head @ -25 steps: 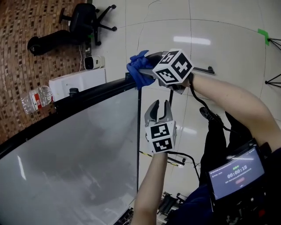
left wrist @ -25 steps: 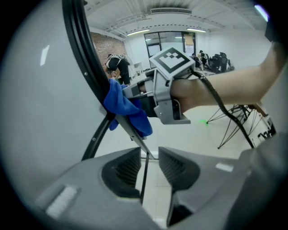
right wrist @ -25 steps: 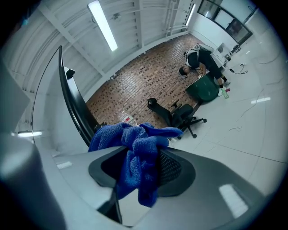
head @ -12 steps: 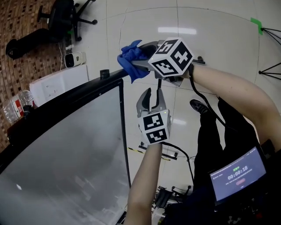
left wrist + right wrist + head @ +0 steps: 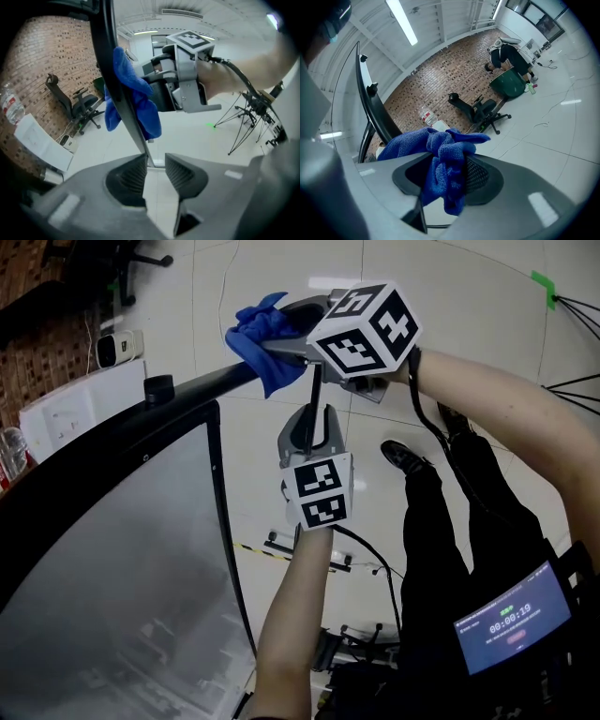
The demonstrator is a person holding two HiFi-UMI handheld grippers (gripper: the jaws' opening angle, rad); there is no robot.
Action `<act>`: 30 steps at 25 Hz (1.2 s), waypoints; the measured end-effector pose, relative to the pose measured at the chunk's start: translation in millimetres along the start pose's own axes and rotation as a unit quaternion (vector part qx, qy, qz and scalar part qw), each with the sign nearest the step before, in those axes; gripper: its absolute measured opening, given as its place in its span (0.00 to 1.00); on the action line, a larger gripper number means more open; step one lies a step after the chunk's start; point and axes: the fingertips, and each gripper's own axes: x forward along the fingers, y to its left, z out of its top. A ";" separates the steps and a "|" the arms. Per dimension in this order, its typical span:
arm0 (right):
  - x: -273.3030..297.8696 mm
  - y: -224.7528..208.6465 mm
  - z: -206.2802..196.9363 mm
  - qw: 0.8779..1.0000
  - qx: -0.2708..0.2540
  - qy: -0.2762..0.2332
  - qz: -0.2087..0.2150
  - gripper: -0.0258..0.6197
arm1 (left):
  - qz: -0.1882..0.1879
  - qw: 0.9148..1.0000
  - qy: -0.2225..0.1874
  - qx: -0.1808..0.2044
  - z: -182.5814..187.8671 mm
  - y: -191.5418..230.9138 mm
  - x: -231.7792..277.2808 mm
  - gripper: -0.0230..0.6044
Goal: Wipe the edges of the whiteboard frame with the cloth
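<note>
- The whiteboard (image 5: pixel 112 587) fills the lower left of my head view with its blank grey face. Neither gripper view shows that face.
- Its black frame (image 5: pixel 112 442) climbs from the left edge to a corner near the top middle of the head view. In the left gripper view the frame (image 5: pixel 107 28) is a single dark line crossing from the top down to the jaws.
- My right gripper (image 5: pixel 286 329) sits at that corner. The head view mostly gives me its marker cube, but its own view shows the jaws clamped on the cloth.
- My left gripper (image 5: pixel 314 418) hangs just below the right one, pointing steeply down. Its own view shows the jaws a little apart, with the frame running down between them close to the left-hand pad. Pale floor (image 5: pixel 187 136) shows in the gap, so nothing is pinched.
- The blue cloth (image 5: pixel 255 338) is bunched in the right jaws and lies against the frame at the corner. Only the left gripper view shows it wrapping both sides of the frame.
- An office chair (image 5: pixel 480 112) and a water bottle (image 5: pixel 425 115) are clear in the right gripper view. The tripods (image 5: pixel 253 117) show best in the left gripper view.
- The timer screen (image 5: pixel 511 615) appears in the head view alone.
</note>
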 end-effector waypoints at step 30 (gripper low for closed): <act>0.8 -131.4 -132.8 0.995 0.046 0.061 -0.060 0.33 | 0.001 1.000 -0.004 0.008 -46.0 -14.2 99.5 0.23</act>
